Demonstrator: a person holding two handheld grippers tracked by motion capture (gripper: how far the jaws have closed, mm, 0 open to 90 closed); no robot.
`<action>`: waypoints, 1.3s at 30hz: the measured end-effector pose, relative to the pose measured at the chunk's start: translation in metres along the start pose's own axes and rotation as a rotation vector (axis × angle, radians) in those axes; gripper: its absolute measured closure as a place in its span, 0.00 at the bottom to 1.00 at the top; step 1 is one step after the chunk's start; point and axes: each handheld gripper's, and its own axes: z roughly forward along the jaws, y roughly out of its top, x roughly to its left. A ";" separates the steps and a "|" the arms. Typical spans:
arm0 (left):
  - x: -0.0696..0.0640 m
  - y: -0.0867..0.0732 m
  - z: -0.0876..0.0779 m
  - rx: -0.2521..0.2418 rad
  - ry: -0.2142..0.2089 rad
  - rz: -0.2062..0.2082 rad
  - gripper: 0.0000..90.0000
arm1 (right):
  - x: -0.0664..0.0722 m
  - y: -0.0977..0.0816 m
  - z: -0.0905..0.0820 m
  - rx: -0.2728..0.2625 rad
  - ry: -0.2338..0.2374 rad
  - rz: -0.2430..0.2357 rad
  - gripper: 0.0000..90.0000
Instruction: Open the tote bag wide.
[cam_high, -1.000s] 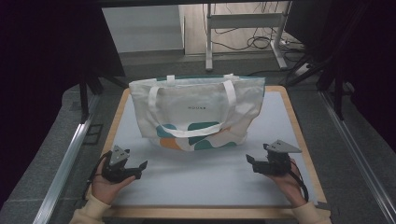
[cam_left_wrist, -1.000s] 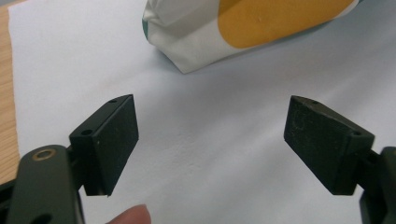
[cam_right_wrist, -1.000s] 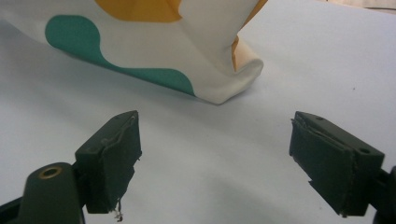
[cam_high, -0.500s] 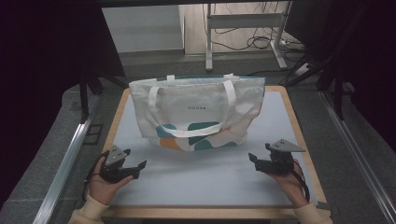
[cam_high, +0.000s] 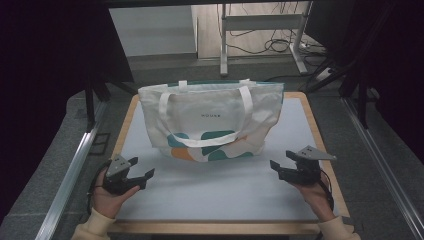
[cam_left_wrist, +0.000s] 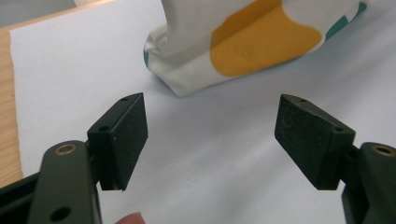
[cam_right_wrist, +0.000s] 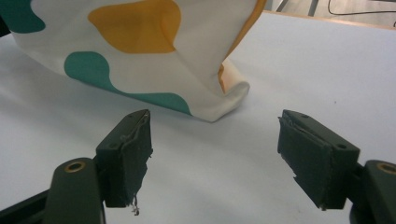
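Bag: white canvas tote bag (cam_high: 212, 120) with orange and teal blobs stands mid-desk (cam_high: 225, 190) | left tongs (cam_high: 139, 171) and right tongs (cam_high: 280, 167): spread, narrowing, nothing between | Tip: each should approach its nearest bottom corner low, then pinch fabric squarely.

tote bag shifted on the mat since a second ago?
No. The tote bag still sits against the mat's far edge, same place in the high view.

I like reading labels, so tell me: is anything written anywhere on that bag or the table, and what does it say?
One short printed word sits on the front of the tote bag, between its handles: too small and blurred to read for certain.
No other words, numbers or signs are readable.
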 end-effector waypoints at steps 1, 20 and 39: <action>0.000 0.002 0.000 -0.004 0.000 0.000 0.28 | 0.000 0.001 0.000 0.000 0.005 0.000 0.29; 0.003 0.037 -0.009 -0.057 -0.052 -0.009 0.30 | -0.003 0.040 -0.009 -0.056 0.034 -0.025 0.34; 0.012 0.068 -0.015 -0.101 -0.066 -0.035 0.33 | -0.006 0.082 -0.008 -0.078 0.036 -0.051 0.36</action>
